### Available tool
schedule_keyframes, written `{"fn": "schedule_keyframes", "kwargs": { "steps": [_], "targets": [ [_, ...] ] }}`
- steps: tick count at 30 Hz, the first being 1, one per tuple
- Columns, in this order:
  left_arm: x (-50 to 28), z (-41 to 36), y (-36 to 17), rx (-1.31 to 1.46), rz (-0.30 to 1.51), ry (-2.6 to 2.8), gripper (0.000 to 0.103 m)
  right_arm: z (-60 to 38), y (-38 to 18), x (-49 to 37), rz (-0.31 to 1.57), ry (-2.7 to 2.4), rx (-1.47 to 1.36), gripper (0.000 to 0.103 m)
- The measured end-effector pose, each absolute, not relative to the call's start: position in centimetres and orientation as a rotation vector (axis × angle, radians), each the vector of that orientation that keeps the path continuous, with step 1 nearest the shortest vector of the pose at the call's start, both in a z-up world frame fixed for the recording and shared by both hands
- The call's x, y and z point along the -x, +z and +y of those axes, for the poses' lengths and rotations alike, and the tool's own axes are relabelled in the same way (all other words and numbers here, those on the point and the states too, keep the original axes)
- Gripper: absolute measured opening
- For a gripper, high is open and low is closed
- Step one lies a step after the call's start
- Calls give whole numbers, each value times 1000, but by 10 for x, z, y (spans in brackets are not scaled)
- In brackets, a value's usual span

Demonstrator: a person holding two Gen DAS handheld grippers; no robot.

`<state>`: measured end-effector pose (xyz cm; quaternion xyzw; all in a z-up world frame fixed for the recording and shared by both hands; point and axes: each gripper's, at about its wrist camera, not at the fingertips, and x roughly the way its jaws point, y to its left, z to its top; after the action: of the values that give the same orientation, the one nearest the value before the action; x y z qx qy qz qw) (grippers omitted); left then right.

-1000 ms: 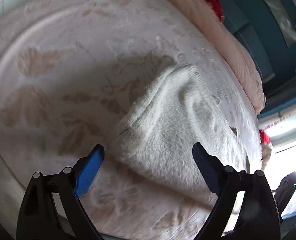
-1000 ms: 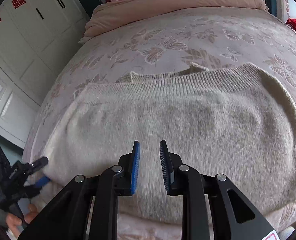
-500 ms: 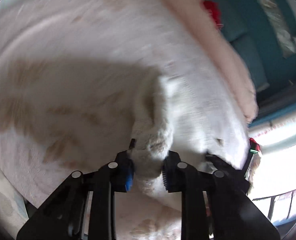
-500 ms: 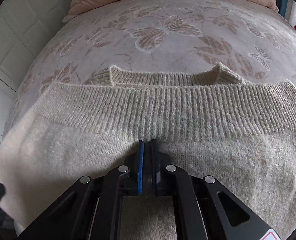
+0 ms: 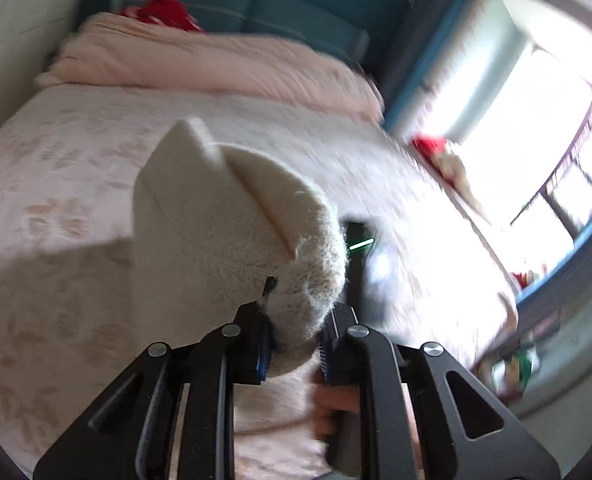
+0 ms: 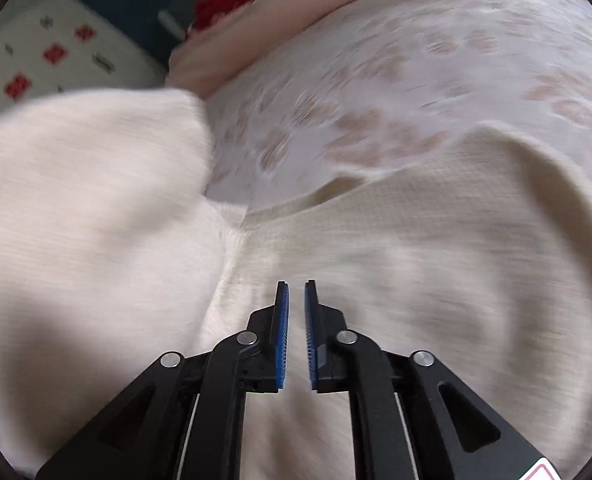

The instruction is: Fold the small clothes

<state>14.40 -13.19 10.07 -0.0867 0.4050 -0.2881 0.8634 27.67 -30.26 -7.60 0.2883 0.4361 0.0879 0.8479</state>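
On the bed (image 5: pixel 56 184), the cream sweater (image 5: pixel 224 220) was lifted at one edge, a thick fold clamped in the left claw (image 5: pixel 294 340). Over that sweater's flat part, the right claw (image 6: pixel 295 332) hovered, narrowed to a slit, holding nothing. Beyond the sweater lay a pink quilt (image 5: pixel 216 64). No readable writing showed.
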Motion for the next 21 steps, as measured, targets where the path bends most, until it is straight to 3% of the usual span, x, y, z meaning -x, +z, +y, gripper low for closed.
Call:
{"fn": "schedule_keyframes", "kwargs": {
  "steps": [4, 6, 7, 8, 10, 11, 13, 15, 21],
  "targets": [
    [-128, -200, 43, 46, 972, -676, 18, -382, -70, -208, 900, 74, -630, 17],
    [-114, -216, 20, -16, 1010, -677, 21, -403, -70, -185, 919, 38, -631, 29],
    [-107, -217, 11, -45, 1000, -656, 24, -409, -69, -175, 927, 25, -630, 45],
    [-94, -211, 8, -37, 960, -649, 26, -412, -68, -168, 930, 21, -627, 53],
    [-78, -195, 14, 14, 899, -668, 51, -412, -64, -156, 926, 42, -624, 56],
    [-69, -185, 17, 20, 880, -658, 58, -409, -62, -155, 922, 57, -631, 60],
    [-59, -167, 23, -9, 851, -595, 82, -398, -58, -163, 909, 108, -655, 69],
    [-57, -148, 21, -62, 821, -528, 83, -384, -59, -172, 909, 151, -684, 74],
    [-83, -115, -9, -225, 844, -350, 83, -342, -82, -218, 1041, 127, -695, 74]
  ]
}}
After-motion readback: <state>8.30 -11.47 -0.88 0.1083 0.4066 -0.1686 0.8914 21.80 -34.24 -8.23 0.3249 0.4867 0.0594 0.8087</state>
